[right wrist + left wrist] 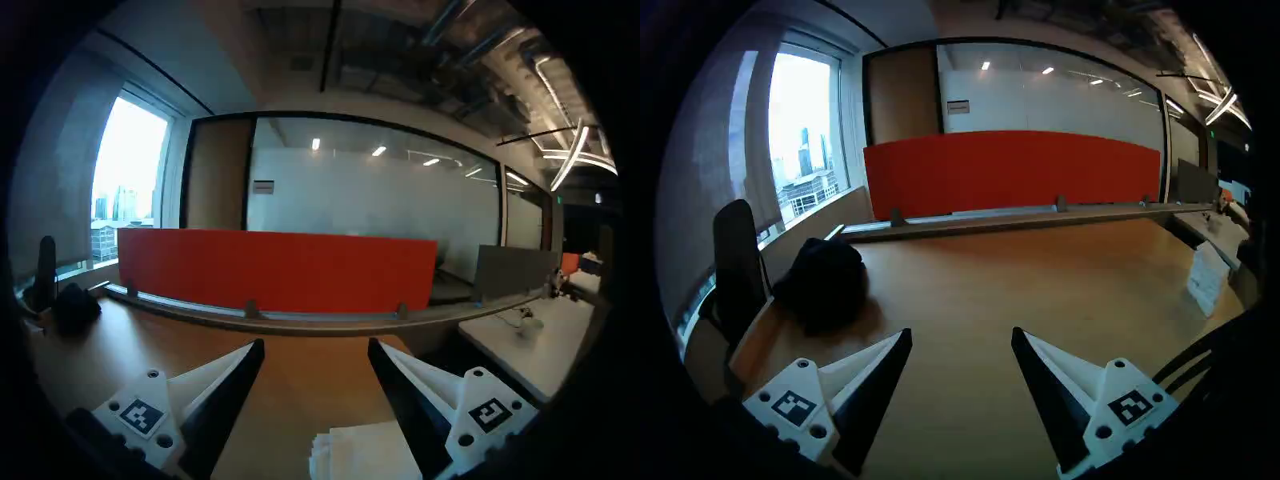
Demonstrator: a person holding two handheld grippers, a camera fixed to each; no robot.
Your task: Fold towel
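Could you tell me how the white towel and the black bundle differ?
The towel is white, the bundle black. The towel lies folded in flat layers; the bundle is a rumpled mound. The towel lies away from the window, the bundle near it. Both rest on the desk.

The left gripper (pixel 960 352) hung over the wooden desk (pixel 1024 272), jaws wide apart with nothing between them; a black bundle (pixel 822 280) lay far left; a folded white towel (pixel 1208 278) sat at the right edge; a red divider (pixel 1008 172) stood behind.
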